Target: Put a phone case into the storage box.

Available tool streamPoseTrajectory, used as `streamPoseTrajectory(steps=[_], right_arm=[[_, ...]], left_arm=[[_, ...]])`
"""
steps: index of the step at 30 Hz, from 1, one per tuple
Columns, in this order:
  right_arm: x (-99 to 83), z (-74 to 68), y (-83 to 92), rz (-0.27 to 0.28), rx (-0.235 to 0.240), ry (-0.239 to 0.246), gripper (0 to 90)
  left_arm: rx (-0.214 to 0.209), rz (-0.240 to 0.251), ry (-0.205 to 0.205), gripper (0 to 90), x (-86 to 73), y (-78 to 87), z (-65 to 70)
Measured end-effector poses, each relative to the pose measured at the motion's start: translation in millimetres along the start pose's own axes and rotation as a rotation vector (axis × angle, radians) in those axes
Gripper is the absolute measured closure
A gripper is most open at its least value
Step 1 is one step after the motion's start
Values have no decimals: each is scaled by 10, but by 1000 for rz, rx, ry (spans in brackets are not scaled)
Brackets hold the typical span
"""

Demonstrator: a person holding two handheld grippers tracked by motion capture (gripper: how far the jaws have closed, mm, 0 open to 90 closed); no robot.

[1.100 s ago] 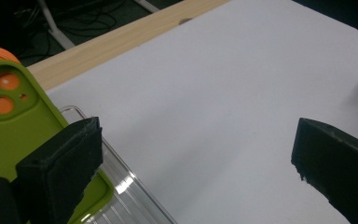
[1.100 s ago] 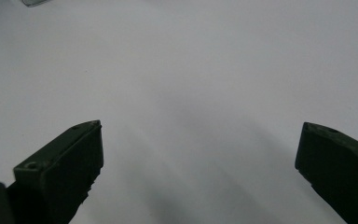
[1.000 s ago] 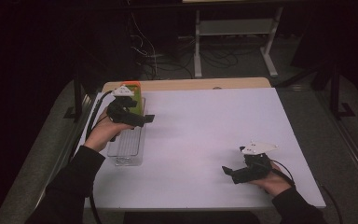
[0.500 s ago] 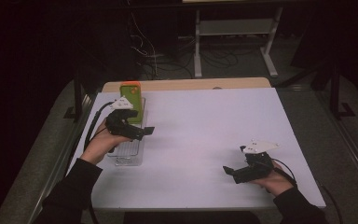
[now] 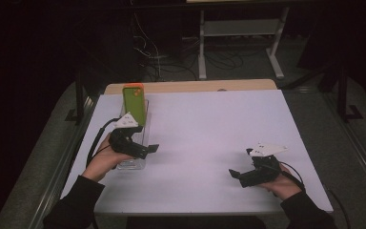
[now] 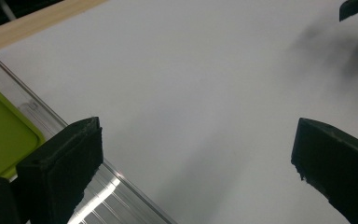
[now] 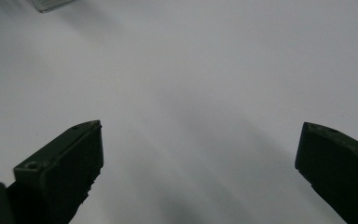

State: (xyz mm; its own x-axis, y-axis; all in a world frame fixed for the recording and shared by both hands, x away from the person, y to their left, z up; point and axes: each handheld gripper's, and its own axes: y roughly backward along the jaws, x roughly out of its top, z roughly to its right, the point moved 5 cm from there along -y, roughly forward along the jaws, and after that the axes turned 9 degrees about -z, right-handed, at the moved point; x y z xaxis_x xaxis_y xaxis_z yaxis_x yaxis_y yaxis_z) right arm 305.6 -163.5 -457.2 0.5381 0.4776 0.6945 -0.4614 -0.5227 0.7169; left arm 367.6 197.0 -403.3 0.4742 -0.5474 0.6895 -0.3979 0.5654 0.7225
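Observation:
A green phone with an orange rim [image 5: 134, 104] stands upright at the far end of a clear plastic tray [image 5: 132, 162] on the left of the white table [image 5: 209, 133]. My left gripper [image 5: 146, 150] hovers over the tray's near end, just short of the phone, open and holding nothing. In the left gripper view its jaws [image 6: 196, 140] stand wide apart, with the green phone [image 6: 0, 135] and the tray's clear wall [image 6: 81, 140] at the left. My right gripper [image 5: 238, 176] rests low at the table's near right, open and holding nothing [image 7: 200, 144].
A wooden strip [image 5: 190, 86] runs along the table's far edge. Behind it, on the dark floor, are cables and a white metal stand [image 5: 238, 33]. Bare table lies between the two grippers. A corner of the tray [image 7: 51, 3] shows far off in the right gripper view.
My left gripper has drawn back toward the person, away from the phone, which now stands free and upright in the tray. The right gripper has stayed put.

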Motion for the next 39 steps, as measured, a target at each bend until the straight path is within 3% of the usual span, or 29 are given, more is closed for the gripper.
streamPoseTrajectory(steps=[13,14,23,31,39], right_arm=[[-2,-7,45,3,1,-3,4],[-3,7,52,9,-7,12,4],[-9,28,182,44,5,-12,4],[37,-4,212,56,15,22,4],[69,-11,236,67,18,27,4]], left_arm=[[-4,35,2,17,-184,49,99],[-4,35,-5,17,-200,52,104],[-15,56,-10,16,-290,82,162],[-19,65,-19,16,-357,109,184],[-3,58,-22,16,-422,103,156]])
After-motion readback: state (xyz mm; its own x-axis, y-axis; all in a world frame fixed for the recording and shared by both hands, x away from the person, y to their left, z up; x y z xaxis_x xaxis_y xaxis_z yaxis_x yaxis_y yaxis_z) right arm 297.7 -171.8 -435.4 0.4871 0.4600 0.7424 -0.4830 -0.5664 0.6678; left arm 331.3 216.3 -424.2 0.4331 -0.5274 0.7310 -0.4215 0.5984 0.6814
